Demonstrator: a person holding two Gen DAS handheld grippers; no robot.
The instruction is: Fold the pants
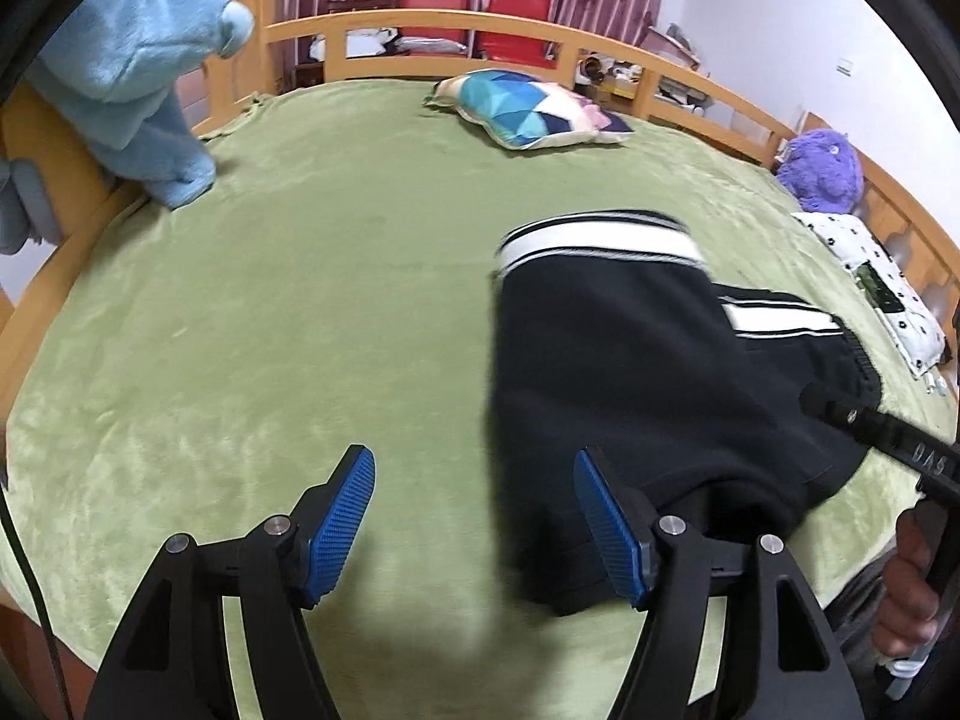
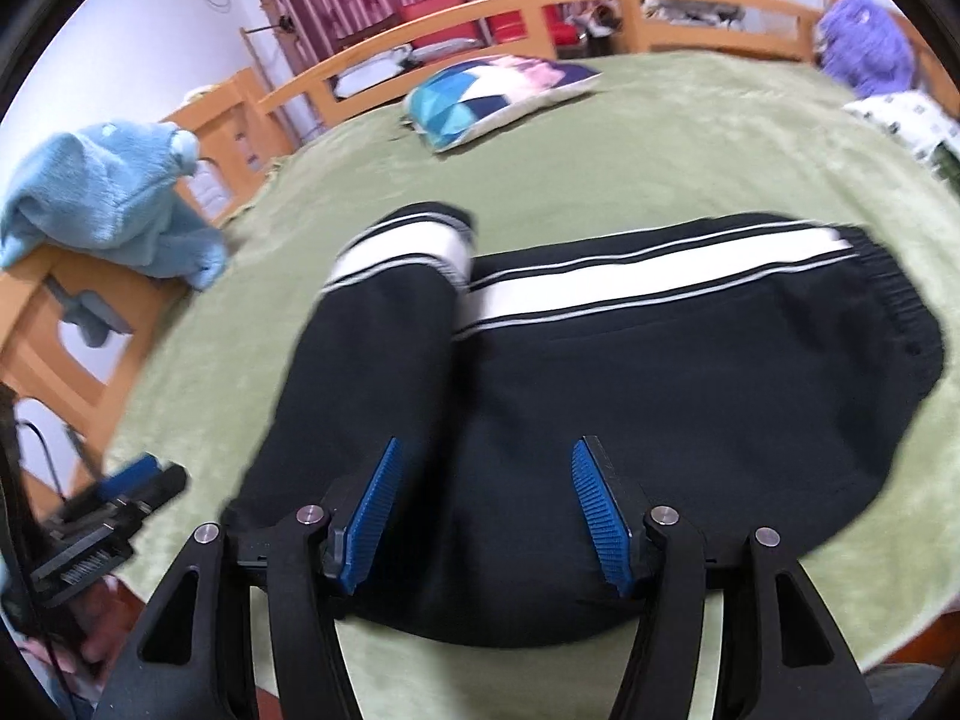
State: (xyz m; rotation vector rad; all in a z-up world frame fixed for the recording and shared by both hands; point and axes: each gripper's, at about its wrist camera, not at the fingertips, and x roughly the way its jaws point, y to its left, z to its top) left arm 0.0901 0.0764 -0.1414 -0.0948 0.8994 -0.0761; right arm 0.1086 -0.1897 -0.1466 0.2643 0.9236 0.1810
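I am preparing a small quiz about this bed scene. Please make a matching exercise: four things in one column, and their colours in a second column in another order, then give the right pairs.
Things:
1. pants
2. blanket
3. plush toy
4. chairs

Colours:
A. red
B. black with white stripes
C. purple
D. green

Pairs: 1-B, 2-D, 3-C, 4-A
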